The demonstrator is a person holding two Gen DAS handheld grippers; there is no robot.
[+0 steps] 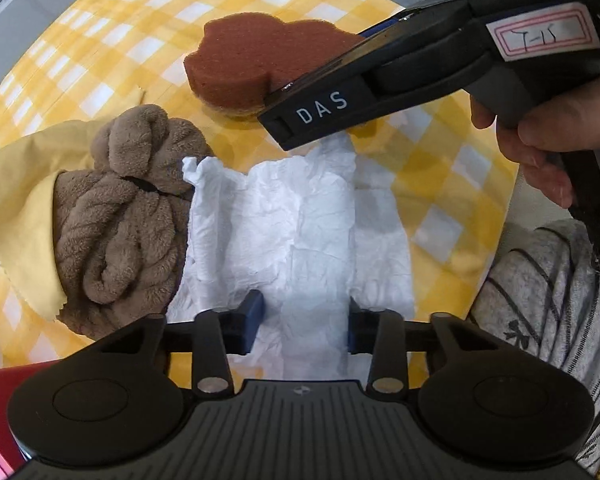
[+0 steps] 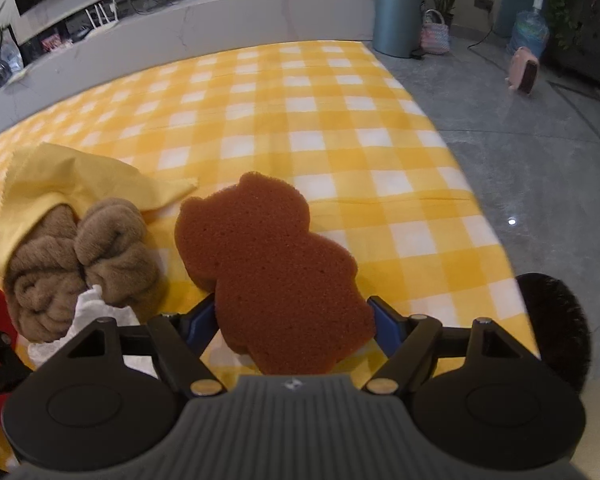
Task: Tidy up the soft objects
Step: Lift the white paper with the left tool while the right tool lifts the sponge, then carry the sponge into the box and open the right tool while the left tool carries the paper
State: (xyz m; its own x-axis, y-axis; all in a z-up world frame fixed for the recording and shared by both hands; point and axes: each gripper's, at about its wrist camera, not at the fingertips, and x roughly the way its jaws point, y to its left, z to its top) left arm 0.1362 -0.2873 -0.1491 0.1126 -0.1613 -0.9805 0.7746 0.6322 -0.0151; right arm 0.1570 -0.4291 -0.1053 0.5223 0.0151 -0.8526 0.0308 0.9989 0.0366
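Left gripper [image 1: 304, 326] has its blue pads pressed on the near edge of a crumpled white tissue [image 1: 300, 216] lying on the yellow checked tablecloth [image 2: 340, 120]. Right gripper [image 2: 296, 326] clamps a brown bear-shaped sponge [image 2: 268, 264]. Beside the tissue sits a knotted brown towel [image 1: 128, 216] on a yellow cloth [image 1: 20, 208].

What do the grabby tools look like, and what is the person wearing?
Both tools are black plastic with blue pads. The left tool has round knobs and a ribbed base. The right tool says "DAS" in white and carries a red-bordered white label. The person wears a grey sleeve with dark stripes.
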